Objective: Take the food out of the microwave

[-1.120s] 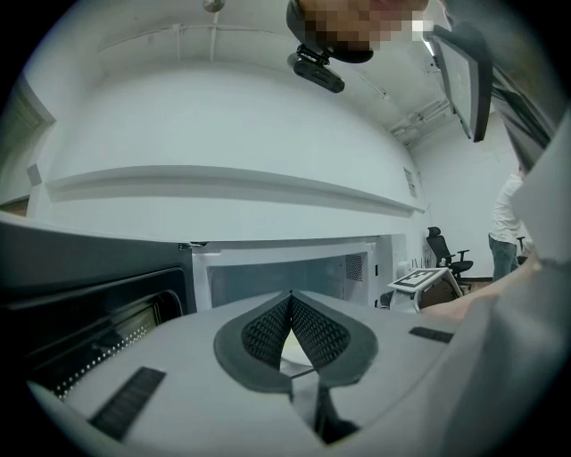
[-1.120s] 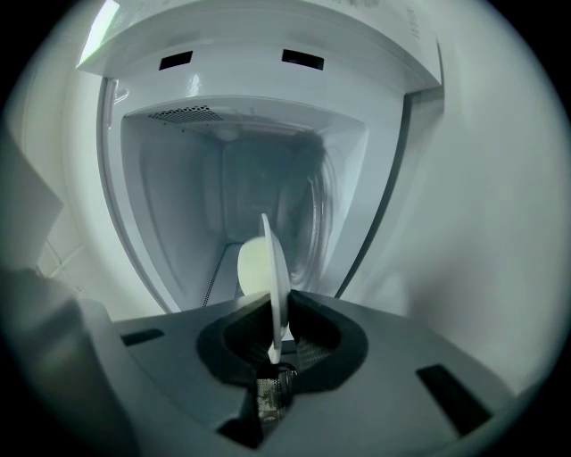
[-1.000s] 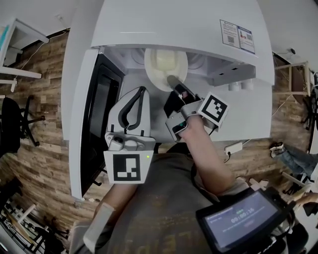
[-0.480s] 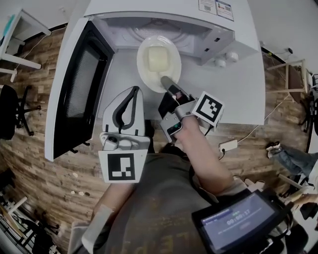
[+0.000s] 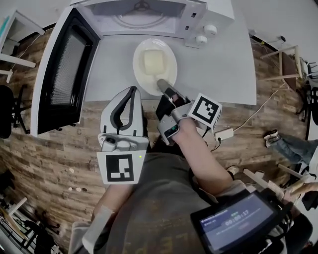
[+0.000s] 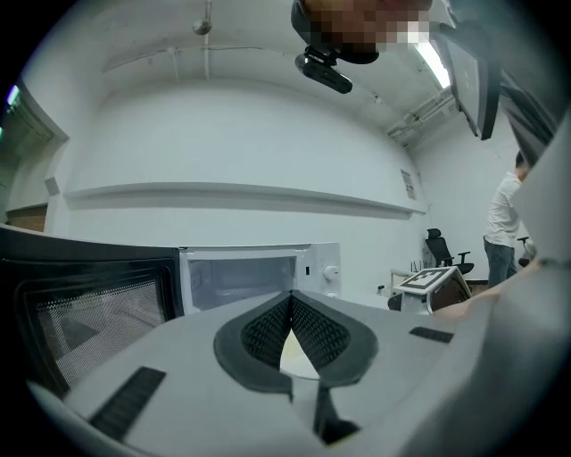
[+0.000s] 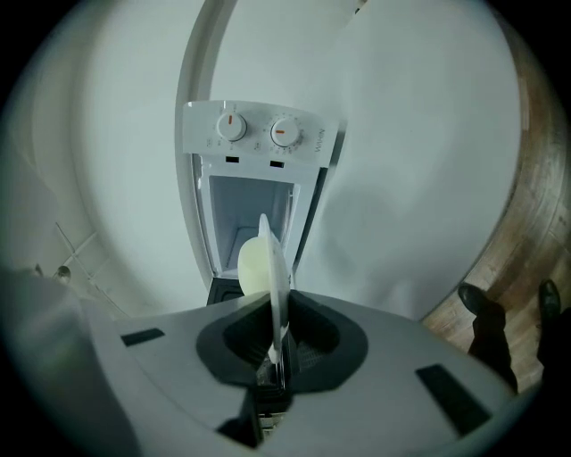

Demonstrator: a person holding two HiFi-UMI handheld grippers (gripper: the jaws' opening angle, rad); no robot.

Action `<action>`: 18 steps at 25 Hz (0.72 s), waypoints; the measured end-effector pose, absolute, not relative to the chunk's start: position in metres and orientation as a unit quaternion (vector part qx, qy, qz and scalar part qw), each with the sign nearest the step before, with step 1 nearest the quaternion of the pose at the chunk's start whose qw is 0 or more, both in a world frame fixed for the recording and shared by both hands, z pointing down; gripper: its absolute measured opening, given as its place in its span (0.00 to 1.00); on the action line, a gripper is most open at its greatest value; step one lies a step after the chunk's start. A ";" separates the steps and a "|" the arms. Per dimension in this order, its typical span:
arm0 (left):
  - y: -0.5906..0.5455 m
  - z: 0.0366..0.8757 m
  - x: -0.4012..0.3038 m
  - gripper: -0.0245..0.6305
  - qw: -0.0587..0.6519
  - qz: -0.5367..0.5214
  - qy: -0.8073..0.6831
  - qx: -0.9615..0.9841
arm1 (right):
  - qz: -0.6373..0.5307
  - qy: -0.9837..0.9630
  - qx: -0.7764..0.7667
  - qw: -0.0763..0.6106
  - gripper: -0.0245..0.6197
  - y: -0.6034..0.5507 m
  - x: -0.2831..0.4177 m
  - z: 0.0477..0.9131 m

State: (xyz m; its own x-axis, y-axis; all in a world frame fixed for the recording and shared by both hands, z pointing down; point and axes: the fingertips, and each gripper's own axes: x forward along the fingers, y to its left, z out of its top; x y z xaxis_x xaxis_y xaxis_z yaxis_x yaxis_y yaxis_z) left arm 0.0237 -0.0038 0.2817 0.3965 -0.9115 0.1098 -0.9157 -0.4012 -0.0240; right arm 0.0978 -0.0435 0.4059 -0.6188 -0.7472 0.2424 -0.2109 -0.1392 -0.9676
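1. Food (image 5: 154,62) lies on the plate (image 5: 140,75), upper centre, just outside the microwave (image 5: 144,15).
2. Left gripper (image 5: 132,91), lower left, is closed and empty.
3. Right gripper (image 5: 162,84) pinches the plate's near rim; it should hold the plate level and lower it gently onto the table (image 5: 223,69).

I hold a gripper in each hand, side by side, both pointing away from me. My left gripper (image 5: 132,90) sits on the left, its jaws closed tip to tip with nothing between them. My right gripper (image 5: 162,83) has its jaws clamped on the near rim of a plate (image 5: 141,74). My right forearm (image 5: 203,154) is bare and stretched forward. My left arm (image 5: 102,221) is mostly hidden and seems tucked close to my body.
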 end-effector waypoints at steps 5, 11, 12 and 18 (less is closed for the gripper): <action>0.011 0.289 0.037 0.05 0.023 0.056 -0.536 0.842 | -0.656 0.608 -0.398 0.206 0.09 -0.022 0.112 0.419; 0.008 0.297 0.040 0.05 0.028 0.059 -0.531 0.845 | -0.667 0.586 -0.415 0.198 0.09 -0.014 0.119 0.443; 0.008 0.298 0.040 0.05 0.030 0.061 -0.530 0.846 | -0.670 0.582 -0.417 0.197 0.09 -0.014 0.119 0.445; 0.007 0.299 0.040 0.05 0.033 0.063 -0.528 0.846 | -0.677 0.566 -0.431 0.188 0.10 -0.011 0.122 0.454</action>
State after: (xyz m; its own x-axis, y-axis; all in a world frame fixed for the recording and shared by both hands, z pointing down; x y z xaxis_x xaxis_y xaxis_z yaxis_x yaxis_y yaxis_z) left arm 0.0405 0.0073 0.2994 0.4345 -0.8895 0.1413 -0.8978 -0.4402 -0.0099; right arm 0.1218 -0.0112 0.4544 -0.5579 -0.7427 0.3703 -0.2327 -0.2884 -0.9288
